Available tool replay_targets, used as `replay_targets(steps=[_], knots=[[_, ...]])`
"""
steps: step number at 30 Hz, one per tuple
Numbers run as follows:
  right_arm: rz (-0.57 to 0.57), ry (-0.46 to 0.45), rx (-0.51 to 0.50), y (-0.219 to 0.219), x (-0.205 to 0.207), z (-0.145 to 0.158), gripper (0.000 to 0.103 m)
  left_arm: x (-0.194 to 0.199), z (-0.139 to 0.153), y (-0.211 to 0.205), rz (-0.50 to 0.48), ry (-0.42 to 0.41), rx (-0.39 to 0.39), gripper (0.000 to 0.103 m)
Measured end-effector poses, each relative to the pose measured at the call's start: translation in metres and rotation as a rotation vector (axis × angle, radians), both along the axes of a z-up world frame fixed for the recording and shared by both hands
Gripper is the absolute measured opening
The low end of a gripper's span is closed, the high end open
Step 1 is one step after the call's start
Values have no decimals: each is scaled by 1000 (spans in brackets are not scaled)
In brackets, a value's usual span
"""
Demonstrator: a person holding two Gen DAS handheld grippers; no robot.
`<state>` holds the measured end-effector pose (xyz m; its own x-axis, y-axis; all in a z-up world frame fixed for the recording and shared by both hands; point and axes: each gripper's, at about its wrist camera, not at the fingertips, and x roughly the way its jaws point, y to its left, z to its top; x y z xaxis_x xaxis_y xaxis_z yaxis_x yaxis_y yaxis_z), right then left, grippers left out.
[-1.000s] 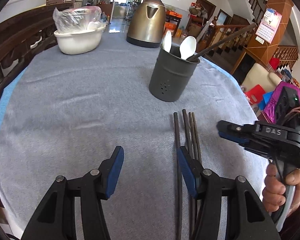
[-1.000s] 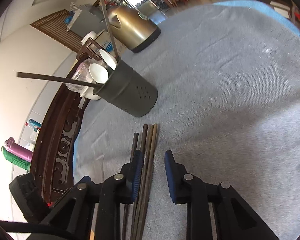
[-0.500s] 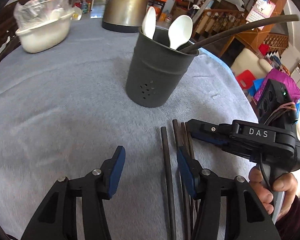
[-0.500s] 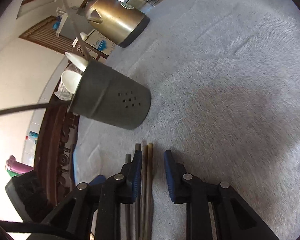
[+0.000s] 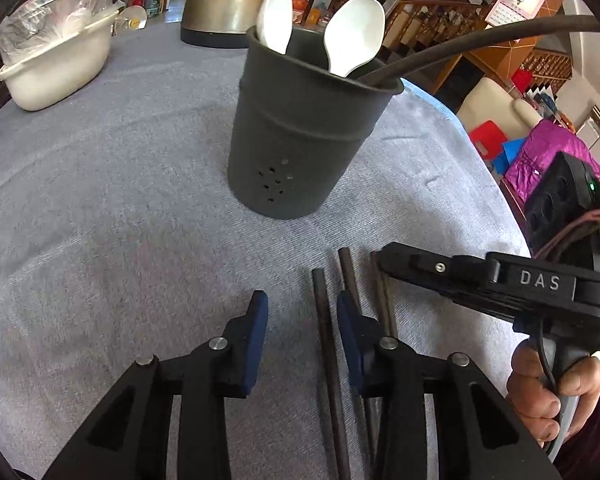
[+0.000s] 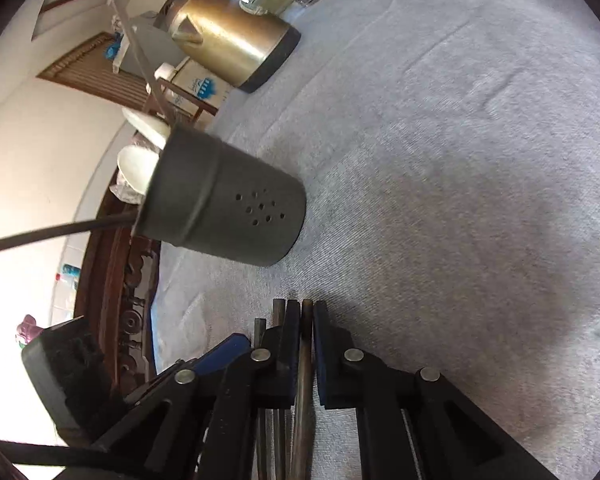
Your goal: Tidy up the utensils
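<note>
Your left hand-held gripper point(image 5: 300, 320) gapes over one chopstick point(image 5: 323, 320) | your right hand-held gripper point(image 6: 308, 320) pinches a brown chopstick point(image 6: 305, 360) flat on grey-clothed worktop point(image 5: 100, 200) | beyond: dark holder point(image 5: 300, 136), white spoons point(image 5: 356, 28) | far: brass kettle point(image 5: 228, 0), staircase point(image 5: 428, 20).
</note>
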<state>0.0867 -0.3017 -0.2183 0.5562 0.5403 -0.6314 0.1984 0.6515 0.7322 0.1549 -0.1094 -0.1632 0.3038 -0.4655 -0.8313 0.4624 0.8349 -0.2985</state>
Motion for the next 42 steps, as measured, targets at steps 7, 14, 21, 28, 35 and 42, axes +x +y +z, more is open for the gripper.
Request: replay_targets(steps=[7, 14, 21, 28, 35, 42], knots=[[-49, -10, 35, -19, -8, 0, 6, 8, -5, -13, -6, -11, 15, 15], [-47, 18, 80, -22, -8, 0, 11, 4, -1, 1, 9, -25, 0, 10], [-20, 36, 107, -11, 2, -4, 12, 6, 4, 12, 22, -50, 7, 10], [9, -9, 40, 8, 6, 1, 6, 13, 1, 15, 47, -23, 36, 19], [-4, -101, 13, 5, -2, 25, 6, 12, -6, 5, 33, -37, 57, 24], [-21, -31, 15, -5, -5, 20, 10, 7, -5, 13, 70, -44, 51, 9]])
